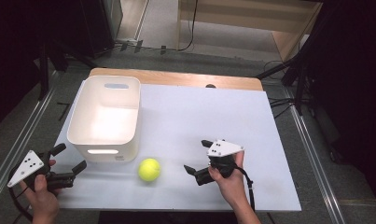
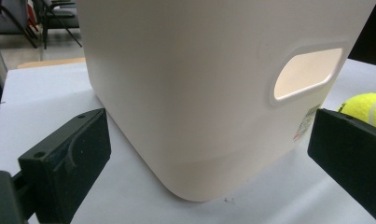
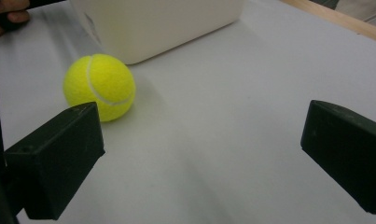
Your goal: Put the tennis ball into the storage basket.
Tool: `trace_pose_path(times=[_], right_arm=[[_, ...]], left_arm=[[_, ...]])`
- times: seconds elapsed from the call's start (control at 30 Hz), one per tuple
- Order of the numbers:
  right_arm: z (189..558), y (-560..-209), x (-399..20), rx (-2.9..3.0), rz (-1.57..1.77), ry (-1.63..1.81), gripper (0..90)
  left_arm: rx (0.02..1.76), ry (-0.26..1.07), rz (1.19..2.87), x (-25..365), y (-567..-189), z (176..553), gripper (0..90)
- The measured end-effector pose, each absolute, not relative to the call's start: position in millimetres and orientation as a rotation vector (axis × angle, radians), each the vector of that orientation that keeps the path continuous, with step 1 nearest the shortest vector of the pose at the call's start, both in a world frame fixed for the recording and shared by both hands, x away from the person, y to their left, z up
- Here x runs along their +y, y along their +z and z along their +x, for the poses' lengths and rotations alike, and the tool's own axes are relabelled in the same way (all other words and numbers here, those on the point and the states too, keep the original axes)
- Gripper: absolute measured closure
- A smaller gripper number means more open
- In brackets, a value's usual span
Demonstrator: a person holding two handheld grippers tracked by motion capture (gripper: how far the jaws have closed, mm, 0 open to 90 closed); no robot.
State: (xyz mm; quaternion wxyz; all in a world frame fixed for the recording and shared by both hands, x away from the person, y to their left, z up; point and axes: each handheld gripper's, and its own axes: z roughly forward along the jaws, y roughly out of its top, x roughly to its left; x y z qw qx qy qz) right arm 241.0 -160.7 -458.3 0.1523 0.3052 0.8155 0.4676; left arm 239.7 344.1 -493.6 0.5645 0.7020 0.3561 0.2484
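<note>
From above, the ball [image 1: 149, 169] sits on the surface [image 1: 213, 116] just beside the bin [image 1: 105, 116], between both grippers, likely for dropping in. The left gripper [image 2: 209, 154] gapes, empty, around the bin's corner. The right gripper [image 3: 199, 154], wide and empty, faces the ball; round, it has no long axis

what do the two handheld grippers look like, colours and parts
Both the left gripper and the right gripper are black, each with two blocky black jaws, a grey three-cornered plate dotted with dark holes on top, and a black cable trailing off. No sleeves show on the forearms.
</note>
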Motion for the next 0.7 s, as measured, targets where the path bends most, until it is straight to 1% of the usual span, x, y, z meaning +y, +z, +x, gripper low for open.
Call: trace_pose_path(times=[0.3, 0.7], right_arm=[[245.5, -460.8, -131.7, 2.411, 0.823, 1.342, 0.0], [249.8, -464.3, -105.7, 2.503, 0.776, 1.304, 0.0]], left_arm=[[0.833, 0.582, 1.654, 343.8, -493.6, 239.6, 0.0], [0.831, 0.579, 1.654, 343.9, -493.6, 239.6, 0.0]])
